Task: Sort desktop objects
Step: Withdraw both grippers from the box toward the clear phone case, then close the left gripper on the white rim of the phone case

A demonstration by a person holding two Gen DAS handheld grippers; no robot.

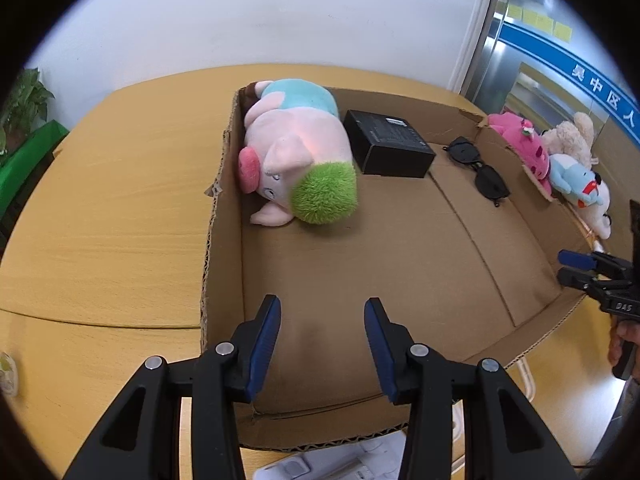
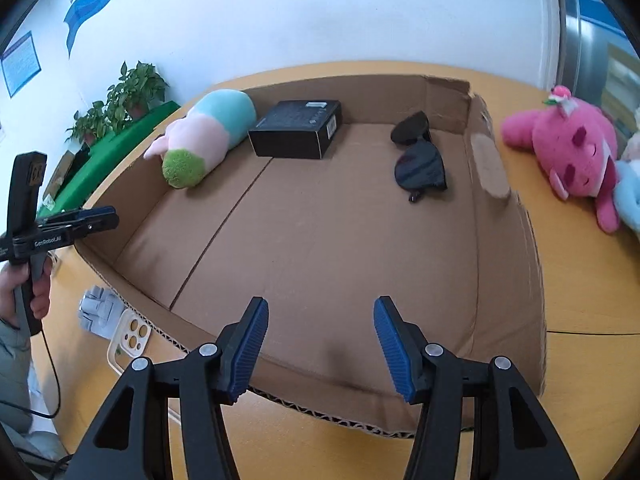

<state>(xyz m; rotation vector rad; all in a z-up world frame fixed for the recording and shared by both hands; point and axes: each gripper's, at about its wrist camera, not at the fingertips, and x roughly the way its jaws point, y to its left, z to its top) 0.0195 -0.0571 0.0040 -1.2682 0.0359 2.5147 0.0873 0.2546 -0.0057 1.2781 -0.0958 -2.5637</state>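
The wooden desk (image 2: 592,280) carries a big shallow cardboard box (image 2: 504,240), clearly the collection bin. Inside, the pink pig plush (image 1: 296,148) lies tucked against the far-left wall, the black box (image 1: 388,144) just beside it, and the sunglasses (image 2: 420,160) far right, apart from both. Out on the desk to the right, a pink plush (image 2: 568,148) waits, likely next. Both left tongs (image 1: 322,340) and right tongs (image 2: 318,344) hang released and empty over the box's near edge.
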